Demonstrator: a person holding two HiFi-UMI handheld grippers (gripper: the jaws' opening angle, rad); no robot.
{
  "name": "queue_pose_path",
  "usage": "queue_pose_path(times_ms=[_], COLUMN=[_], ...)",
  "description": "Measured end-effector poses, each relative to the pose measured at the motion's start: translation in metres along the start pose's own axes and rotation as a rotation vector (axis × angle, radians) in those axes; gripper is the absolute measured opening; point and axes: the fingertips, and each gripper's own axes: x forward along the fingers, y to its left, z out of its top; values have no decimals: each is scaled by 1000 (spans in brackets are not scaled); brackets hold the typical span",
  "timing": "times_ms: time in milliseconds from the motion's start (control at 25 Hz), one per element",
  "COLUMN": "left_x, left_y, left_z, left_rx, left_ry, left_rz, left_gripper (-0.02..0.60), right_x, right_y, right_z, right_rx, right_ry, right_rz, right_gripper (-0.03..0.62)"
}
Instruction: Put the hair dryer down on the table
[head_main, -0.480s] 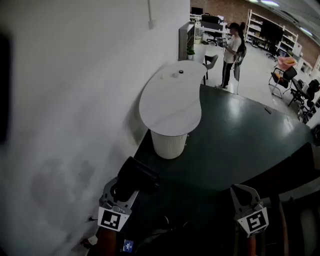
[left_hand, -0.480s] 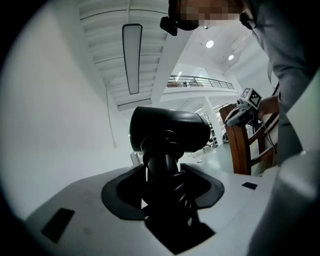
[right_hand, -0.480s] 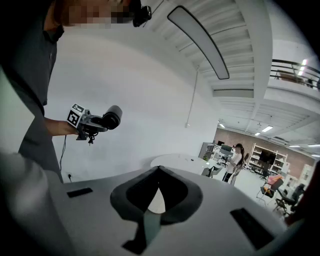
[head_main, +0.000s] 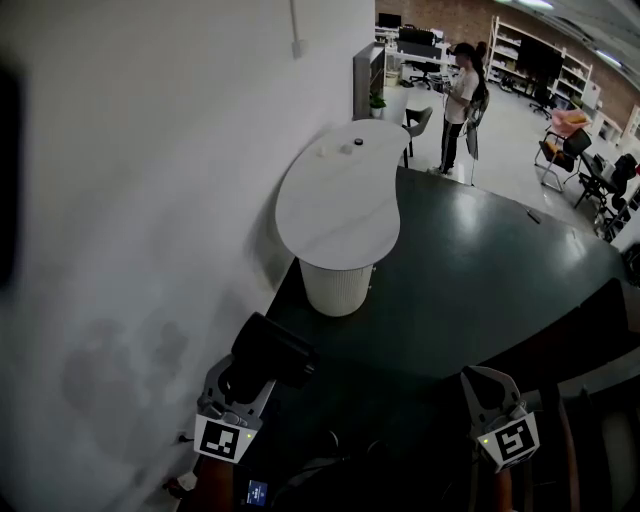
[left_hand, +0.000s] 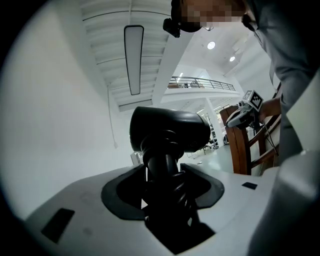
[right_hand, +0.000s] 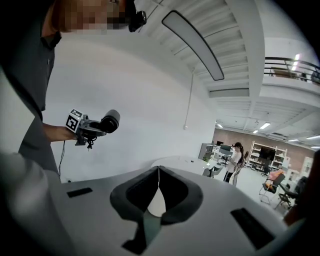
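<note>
A black hair dryer (head_main: 272, 350) is held up in the air at the lower left of the head view, near the white wall. My left gripper (head_main: 248, 378) is shut on its handle. In the left gripper view the handle (left_hand: 163, 170), with its cord wound round it, stands clamped between the jaws, and the dryer's head (left_hand: 170, 131) sits above them. My right gripper (head_main: 484, 388) hangs at the lower right, shut and empty; its tips meet in the right gripper view (right_hand: 159, 172). The dark green table (head_main: 470, 280) lies ahead of both grippers.
A white rounded table (head_main: 340, 200) on a ribbed white base (head_main: 338, 288) adjoins the dark table's far left end. A white wall (head_main: 130, 200) runs along the left. A person (head_main: 462, 100) stands far off among chairs and shelves.
</note>
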Motion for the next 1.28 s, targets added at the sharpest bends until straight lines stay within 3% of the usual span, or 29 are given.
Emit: queue_pose_path(times_ms=[640,1280], left_x=[-4,12], left_y=[8,53], left_z=[-8,-24], left_rx=[-10,-42], left_ry=[14,-21], left_rz=[-9,-41], left_gripper=[216,216], right_x=[6,45], right_y=[8,19], right_z=[5,27], right_rx=[1,-21], right_ry=[2,-2], right_rz=[-19,-69], right_gripper=[9,9])
